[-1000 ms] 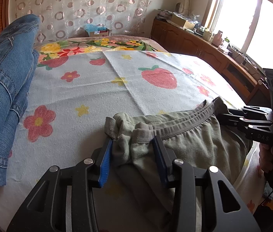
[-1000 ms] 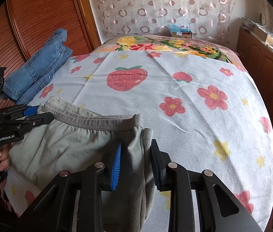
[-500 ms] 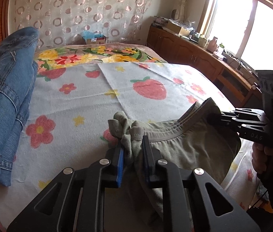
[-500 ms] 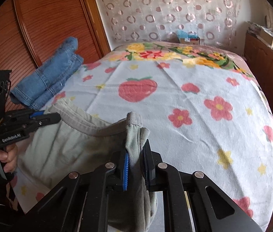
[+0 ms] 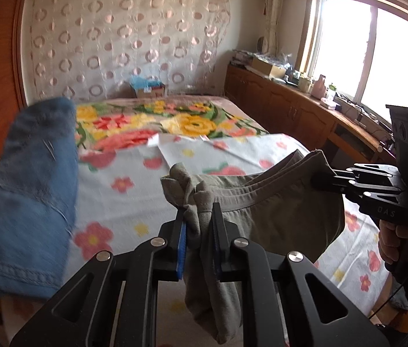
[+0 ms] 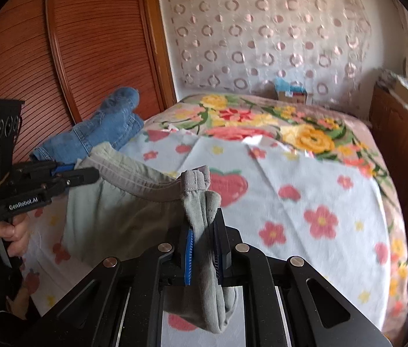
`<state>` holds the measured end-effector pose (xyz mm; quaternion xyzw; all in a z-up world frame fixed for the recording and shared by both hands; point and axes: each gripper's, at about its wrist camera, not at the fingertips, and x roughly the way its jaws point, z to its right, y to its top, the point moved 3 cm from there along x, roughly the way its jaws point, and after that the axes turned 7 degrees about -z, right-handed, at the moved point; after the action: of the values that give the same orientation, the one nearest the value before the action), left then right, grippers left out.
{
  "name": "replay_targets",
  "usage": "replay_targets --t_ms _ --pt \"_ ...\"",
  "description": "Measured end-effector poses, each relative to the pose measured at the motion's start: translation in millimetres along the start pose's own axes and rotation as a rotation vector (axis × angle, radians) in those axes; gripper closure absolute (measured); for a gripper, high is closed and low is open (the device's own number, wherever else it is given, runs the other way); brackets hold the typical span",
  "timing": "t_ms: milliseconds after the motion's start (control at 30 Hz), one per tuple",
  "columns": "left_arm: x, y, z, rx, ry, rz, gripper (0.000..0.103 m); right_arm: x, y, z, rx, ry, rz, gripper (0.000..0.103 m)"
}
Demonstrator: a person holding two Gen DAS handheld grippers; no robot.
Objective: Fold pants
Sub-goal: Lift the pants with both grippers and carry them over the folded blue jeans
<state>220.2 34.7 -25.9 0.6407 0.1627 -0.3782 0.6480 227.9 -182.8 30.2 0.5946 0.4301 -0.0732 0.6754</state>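
Grey-green pants (image 5: 273, 217) hang by their waistband between my two grippers, lifted above the bed. My left gripper (image 5: 198, 217) is shut on one waistband corner; it also shows at the left of the right wrist view (image 6: 88, 175). My right gripper (image 6: 205, 225) is shut on the other waistband corner; it also shows at the right of the left wrist view (image 5: 319, 177). The pants (image 6: 123, 211) sag between the two grips, and their legs drop below both views, hidden.
The bed (image 6: 305, 190) carries a white sheet with strawberries and flowers. Folded blue jeans (image 5: 21, 190) lie along its left side (image 6: 102, 133), by a wooden sliding door (image 6: 68, 57). A wooden cabinet (image 5: 296, 115) with clutter runs under the window on the right.
Both grippers have closed on the waistband corners and risen, lifting the pants off the sheet. The views have tilted up toward the far wall.
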Motion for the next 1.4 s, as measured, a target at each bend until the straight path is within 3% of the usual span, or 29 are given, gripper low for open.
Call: replay_targets --t_ms 367,733,1067,1400 --pt "-25.4 23.1 -9.8 -0.007 0.036 0.077 0.088 -1.2 21.0 -11.9 -0.068 -0.005 0.072 0.092" --pt "-64.6 39.8 -43.0 -0.050 0.125 0.171 0.088 9.3 58.8 -23.7 -0.157 0.021 0.158 0.092" --pt "-103.0 44.2 -88.2 -0.110 0.236 0.242 0.088 43.8 102.5 -38.2 -0.237 0.116 0.212 0.092" --pt "-101.8 37.0 -137.3 -0.196 0.338 0.237 0.088 110.8 135.0 -36.4 -0.306 0.174 0.200 0.092"
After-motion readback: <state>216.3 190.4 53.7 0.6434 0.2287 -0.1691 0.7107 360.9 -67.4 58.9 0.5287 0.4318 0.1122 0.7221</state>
